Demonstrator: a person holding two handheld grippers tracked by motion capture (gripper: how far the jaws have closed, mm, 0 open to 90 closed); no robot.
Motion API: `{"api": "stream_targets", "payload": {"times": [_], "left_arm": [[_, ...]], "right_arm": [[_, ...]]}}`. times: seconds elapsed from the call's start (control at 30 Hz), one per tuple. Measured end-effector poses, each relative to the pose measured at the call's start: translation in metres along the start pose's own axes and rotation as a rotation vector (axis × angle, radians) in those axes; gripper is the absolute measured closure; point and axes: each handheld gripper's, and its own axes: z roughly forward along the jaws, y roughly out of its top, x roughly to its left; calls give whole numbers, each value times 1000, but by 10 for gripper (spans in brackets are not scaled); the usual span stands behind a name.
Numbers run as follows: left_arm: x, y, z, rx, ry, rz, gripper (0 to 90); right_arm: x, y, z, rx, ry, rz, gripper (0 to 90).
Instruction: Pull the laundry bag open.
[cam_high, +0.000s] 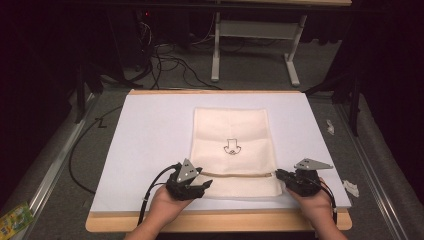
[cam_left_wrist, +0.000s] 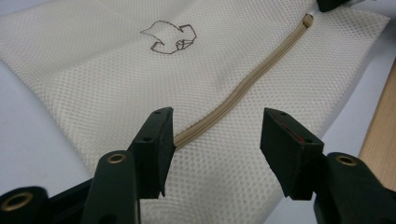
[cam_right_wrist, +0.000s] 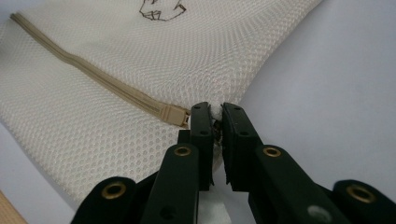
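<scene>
A cream mesh bag with a small dark emblem lies flat on a white board. A tan zipper runs across the bag near its front edge. My left gripper stands open at the zipper's left end. Its jaws straddle the zipper just above the mesh, with nothing pinched in the left gripper. My right gripper is at the bag's right edge. That right gripper is shut on the mesh right beside the zipper pull.
The board rests on a wooden table whose front edge shows near the person's hands. Crumpled paper scraps lie off the board at right. Cables trail on the grey floor at left, and white table legs stand behind.
</scene>
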Motion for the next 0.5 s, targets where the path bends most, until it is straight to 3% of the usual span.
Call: {"api": "stream_targets", "payload": {"times": [0.1, 0.13, 0.2, 0.5], "left_arm": [[-3, 5, 9, -19, -33, -50, 451], [-3, 5, 9, -19, -33, -50, 451], [-10, 12, 21, -36, -77, -96, 449], [-37, 34, 58, -44, -158, -96, 468]], "right_arm": [[2, 1, -3, -15, -1, -12, 849], [2, 1, -3, -15, -1, -12, 849], [3, 2, -6, -27, 1, -12, 849], [6, 2, -7, -48, -3, -24, 849]]}}
